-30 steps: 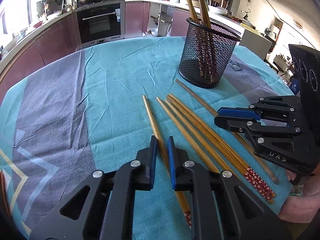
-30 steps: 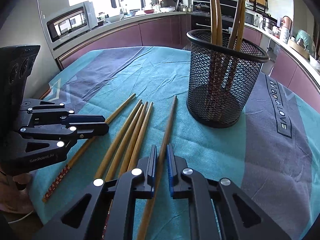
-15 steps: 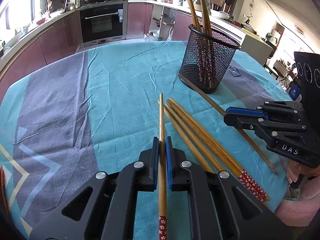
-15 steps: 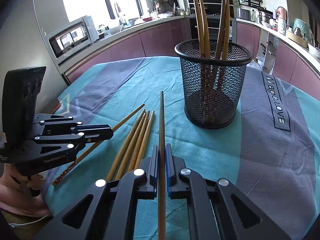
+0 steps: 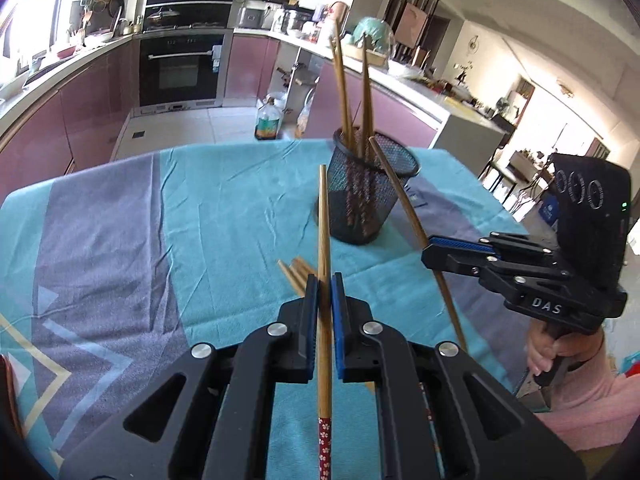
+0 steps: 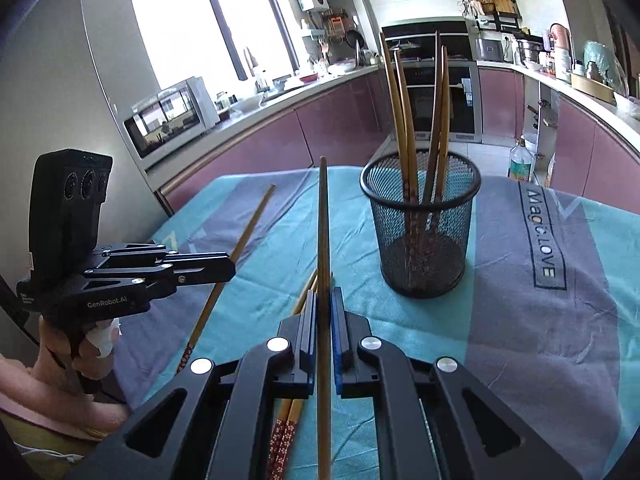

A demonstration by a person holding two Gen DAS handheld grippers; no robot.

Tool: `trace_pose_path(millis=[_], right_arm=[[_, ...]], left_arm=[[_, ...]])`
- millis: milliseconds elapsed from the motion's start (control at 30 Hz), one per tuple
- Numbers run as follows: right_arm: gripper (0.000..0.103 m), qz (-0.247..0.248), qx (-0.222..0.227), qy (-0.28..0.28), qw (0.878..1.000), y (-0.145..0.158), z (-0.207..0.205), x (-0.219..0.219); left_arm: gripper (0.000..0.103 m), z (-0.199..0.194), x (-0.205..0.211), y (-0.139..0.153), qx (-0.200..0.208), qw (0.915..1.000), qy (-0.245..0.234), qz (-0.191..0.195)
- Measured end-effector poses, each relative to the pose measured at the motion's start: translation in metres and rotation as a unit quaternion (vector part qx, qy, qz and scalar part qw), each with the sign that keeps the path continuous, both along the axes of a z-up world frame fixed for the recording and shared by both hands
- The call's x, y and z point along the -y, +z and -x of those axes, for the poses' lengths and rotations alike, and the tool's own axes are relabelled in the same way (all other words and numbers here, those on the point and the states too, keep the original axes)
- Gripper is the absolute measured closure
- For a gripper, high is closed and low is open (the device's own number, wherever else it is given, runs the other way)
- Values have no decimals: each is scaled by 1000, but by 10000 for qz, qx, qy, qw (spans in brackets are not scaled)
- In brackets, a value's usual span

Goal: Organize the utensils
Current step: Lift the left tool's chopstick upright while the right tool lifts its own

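Wooden chopstick clamped in left gripper; right gripper likewise

Bright daylight from a blown-out window, second washed-out glare at the doorway, soft faint shadows on the cloth, strong fisheye bending and dark corners, slight blur toward the edges

Upright chopsticks crowd the mesh holder (front of rim open).
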State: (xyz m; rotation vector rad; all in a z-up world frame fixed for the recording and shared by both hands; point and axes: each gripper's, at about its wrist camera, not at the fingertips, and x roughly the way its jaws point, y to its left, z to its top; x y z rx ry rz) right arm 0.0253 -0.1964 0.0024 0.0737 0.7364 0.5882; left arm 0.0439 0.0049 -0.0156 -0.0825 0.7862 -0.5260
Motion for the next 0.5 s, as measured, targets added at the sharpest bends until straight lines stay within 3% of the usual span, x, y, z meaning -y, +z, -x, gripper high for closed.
trace_pose_path(millis=[500], right_arm=[[98,-505,508,-299,9970,35,-1,30]], left_arm=[[96,9,-10,52,545,9971,-158,507]])
